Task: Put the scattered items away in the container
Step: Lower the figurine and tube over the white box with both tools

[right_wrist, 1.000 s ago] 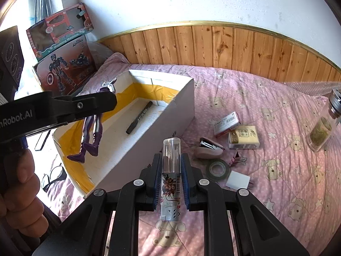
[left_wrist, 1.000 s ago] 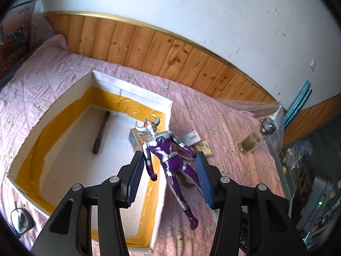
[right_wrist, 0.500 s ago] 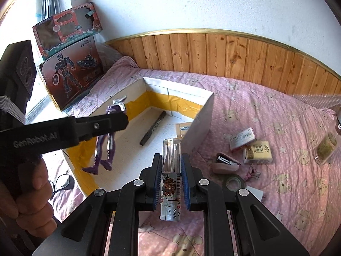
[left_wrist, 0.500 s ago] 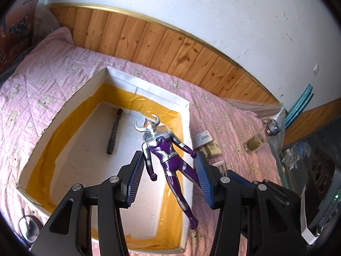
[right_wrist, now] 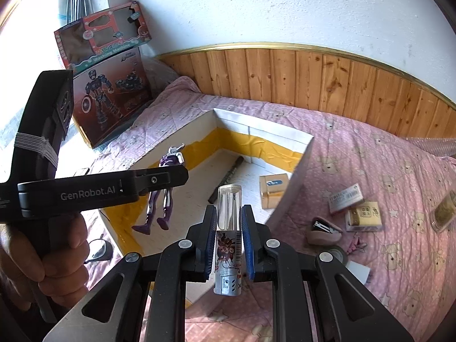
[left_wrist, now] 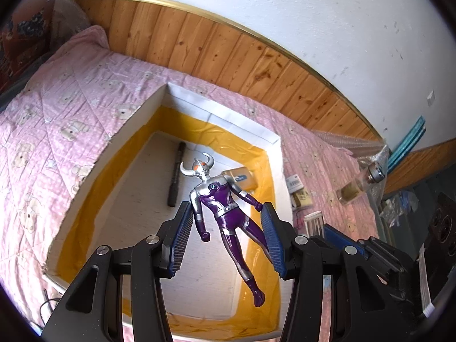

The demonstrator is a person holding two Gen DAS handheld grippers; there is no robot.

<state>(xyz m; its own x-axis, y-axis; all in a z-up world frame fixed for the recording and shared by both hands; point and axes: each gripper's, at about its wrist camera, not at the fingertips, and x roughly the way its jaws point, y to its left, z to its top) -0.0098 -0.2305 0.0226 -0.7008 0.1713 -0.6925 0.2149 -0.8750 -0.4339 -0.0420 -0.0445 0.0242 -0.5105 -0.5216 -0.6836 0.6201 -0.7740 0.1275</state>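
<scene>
- Left gripper (left_wrist: 226, 238): jaws set wide, purple-and-silver figure (left_wrist: 225, 205) caught between the blue pads, its arms against them, head toward 12 o'clock, legs trailing toward 6. Hangs over the open box, not resting on the floor.
- Right gripper (right_wrist: 227, 238): jaws narrow, clamped on a clear tube (right_wrist: 228, 239) with a printed label; tube stands along the fingers, clear end at 12 o'clock, silver end poking out at 6.
- Right-wrist view: left gripper (right_wrist: 159, 181) comes in from 9 o'clock, figure (right_wrist: 164, 196) dangling under it above the near-left part of the box.
- Container: white box (left_wrist: 219, 114) with yellow-taped inner walls, sitting on the pink quilt (left_wrist: 71, 99). Inside already: black marker (left_wrist: 175, 178) on the floor at 11 o'clock of the left claw, small tan carton (left_wrist: 239, 178) near the far right wall at 1 o'clock.
- Right-wrist view, outside the box at 3 o'clock of the right claw: two small cartons (right_wrist: 354, 206), pink case (right_wrist: 325, 230), green tape roll (right_wrist: 337, 253), white block (right_wrist: 356, 270), all on the quilt.
- Glass jar (left_wrist: 359, 182) lies at 2 o'clock in the left-wrist view, well apart from the box.
- Glasses (right_wrist: 98, 249) on the quilt just beside the box's near-left corner.
- Toy boxes (right_wrist: 108, 71) lean on the wall at 10 o'clock.
</scene>
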